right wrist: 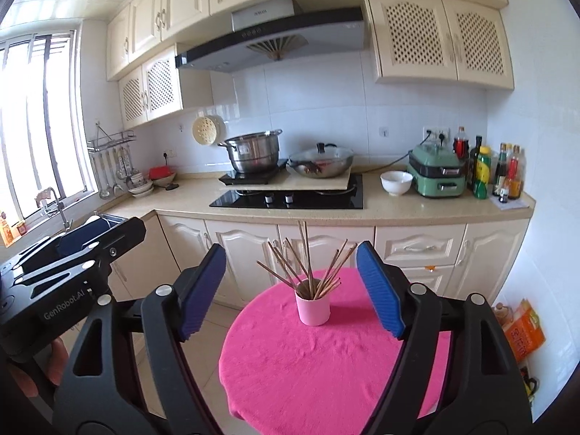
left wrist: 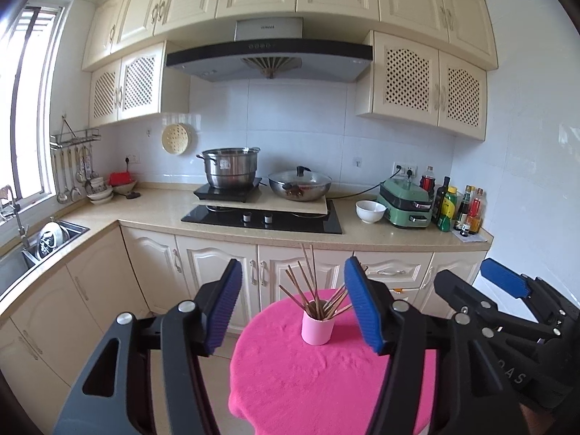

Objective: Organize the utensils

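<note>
A pink cup (left wrist: pixel 317 329) (right wrist: pixel 313 309) stands upright on a round table under a pink cloth (left wrist: pixel 308 391) (right wrist: pixel 308 366). Several brown chopsticks (left wrist: pixel 311 286) (right wrist: pixel 308 264) stick out of the cup and fan apart. My left gripper (left wrist: pixel 293 304) hangs above the table's near side, well short of the cup, open with nothing between its blue pads. My right gripper (right wrist: pixel 290 286) is held the same way, open and empty. In the left wrist view the right gripper (left wrist: pixel 482 290) shows at the right edge; the left gripper (right wrist: pixel 72 253) appears at the left in the right wrist view.
Behind the table runs a kitchen counter (left wrist: pixel 163 214) with a hob, a steel pot (left wrist: pixel 230 168), a lidded wok (left wrist: pixel 299 183), a white bowl (left wrist: pixel 370 211), a green appliance (left wrist: pixel 406 201) and bottles (left wrist: pixel 456 210). A sink (left wrist: pixel 32 250) lies at the left. Bags (right wrist: pixel 522 330) sit on the floor at the right.
</note>
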`<state>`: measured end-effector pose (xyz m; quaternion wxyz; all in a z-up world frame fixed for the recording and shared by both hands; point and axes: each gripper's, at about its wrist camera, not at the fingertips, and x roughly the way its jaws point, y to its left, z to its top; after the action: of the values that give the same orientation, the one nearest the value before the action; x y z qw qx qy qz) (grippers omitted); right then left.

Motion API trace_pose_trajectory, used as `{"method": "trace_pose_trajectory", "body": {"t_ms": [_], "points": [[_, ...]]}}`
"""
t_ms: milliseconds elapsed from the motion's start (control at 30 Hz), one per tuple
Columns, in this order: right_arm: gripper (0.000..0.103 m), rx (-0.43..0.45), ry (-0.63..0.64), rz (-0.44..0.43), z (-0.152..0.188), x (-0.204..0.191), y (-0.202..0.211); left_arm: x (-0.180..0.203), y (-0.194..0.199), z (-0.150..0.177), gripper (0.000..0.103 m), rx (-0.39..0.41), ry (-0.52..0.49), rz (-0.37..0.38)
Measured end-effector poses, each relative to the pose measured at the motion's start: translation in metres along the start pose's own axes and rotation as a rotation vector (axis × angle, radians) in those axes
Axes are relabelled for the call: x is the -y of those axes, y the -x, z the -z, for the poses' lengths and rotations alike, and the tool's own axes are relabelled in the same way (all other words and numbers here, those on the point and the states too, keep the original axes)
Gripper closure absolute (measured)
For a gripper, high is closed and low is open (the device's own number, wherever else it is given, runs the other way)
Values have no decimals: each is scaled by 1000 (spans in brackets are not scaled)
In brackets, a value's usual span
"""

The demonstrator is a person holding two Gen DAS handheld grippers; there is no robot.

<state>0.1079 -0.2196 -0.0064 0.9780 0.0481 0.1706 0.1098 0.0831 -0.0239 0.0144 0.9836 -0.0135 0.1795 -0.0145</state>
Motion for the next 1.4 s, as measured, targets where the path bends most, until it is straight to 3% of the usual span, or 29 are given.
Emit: {"method": "trace_pose_trajectory", "body": {"t_ms": [200, 500, 933, 1400], "points": [[25, 29, 15, -1, -6, -11, 41, -6, 53, -10, 42, 35, -19, -24], [21, 70, 44, -34, -15, -34, 80, -12, 93, -17, 42, 67, -32, -59], [18, 100, 66, -36, -23, -43, 103, -10, 112, -27, 41, 99, -38, -73], [17, 94, 68, -38, -29, -41, 102, -17, 108, -31, 41, 94, -29, -69]]}}
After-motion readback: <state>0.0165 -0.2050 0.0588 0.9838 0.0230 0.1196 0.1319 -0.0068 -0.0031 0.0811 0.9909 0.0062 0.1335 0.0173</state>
